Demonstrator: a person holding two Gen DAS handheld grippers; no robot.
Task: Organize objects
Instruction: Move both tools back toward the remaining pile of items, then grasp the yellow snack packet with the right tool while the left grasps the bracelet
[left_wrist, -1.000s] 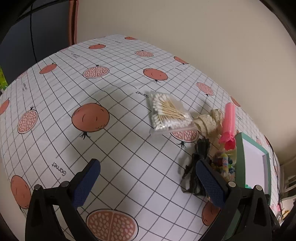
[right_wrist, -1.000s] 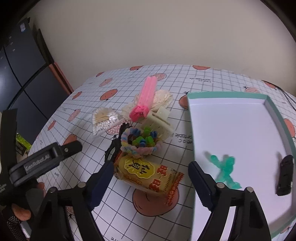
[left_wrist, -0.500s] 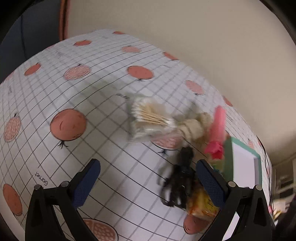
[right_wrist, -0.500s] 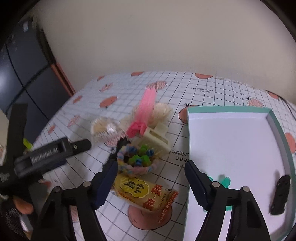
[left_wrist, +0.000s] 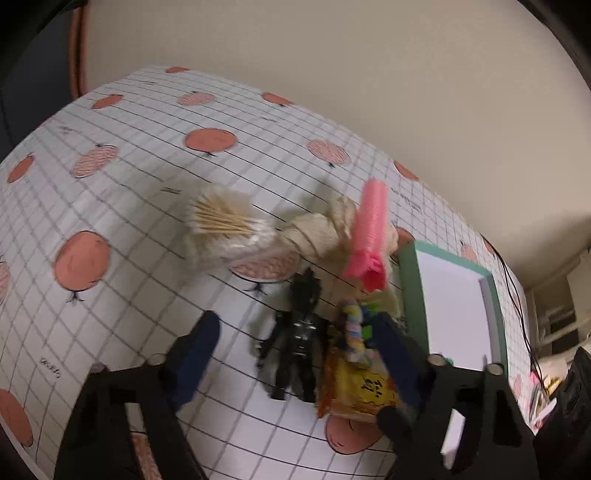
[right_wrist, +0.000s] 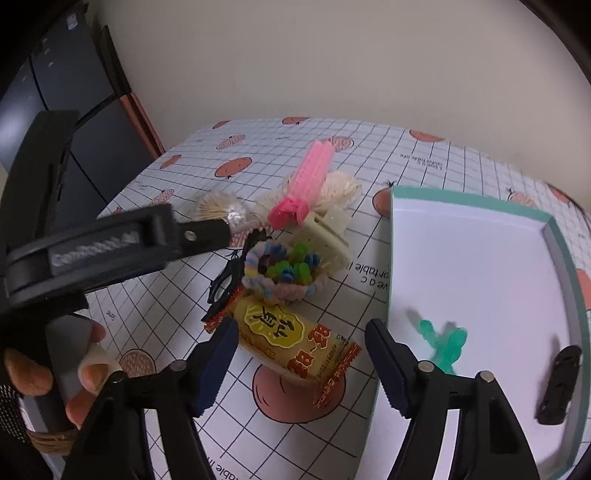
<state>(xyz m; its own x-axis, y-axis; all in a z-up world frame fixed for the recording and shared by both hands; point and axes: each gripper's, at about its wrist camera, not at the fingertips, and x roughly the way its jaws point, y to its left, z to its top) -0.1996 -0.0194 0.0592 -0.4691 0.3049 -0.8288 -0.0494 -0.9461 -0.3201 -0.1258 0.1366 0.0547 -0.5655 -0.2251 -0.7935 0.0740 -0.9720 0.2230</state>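
The left wrist view looks down and rightward over the counter (left_wrist: 122, 206), close above the black figure (left_wrist: 299, 332). The right wrist view faces the snack pack (right_wrist: 295, 339) from nearby (slightly blurred); both share the pink clip (left_wrist: 369, 229) pile and tray (right_wrist: 565, 266).

The yellow snack packet (right_wrist: 295, 343) bears large Chinese characters, not clearly legible. The tablecloth (right_wrist: 373, 273) shows the partial print "table". White lettering on the left gripper (right_wrist: 92, 247) is blurred.

Black figure (left_wrist: 301, 334) flat beside yellow snack packet (right_wrist: 295, 341), outside tray (right_wrist: 480, 266).
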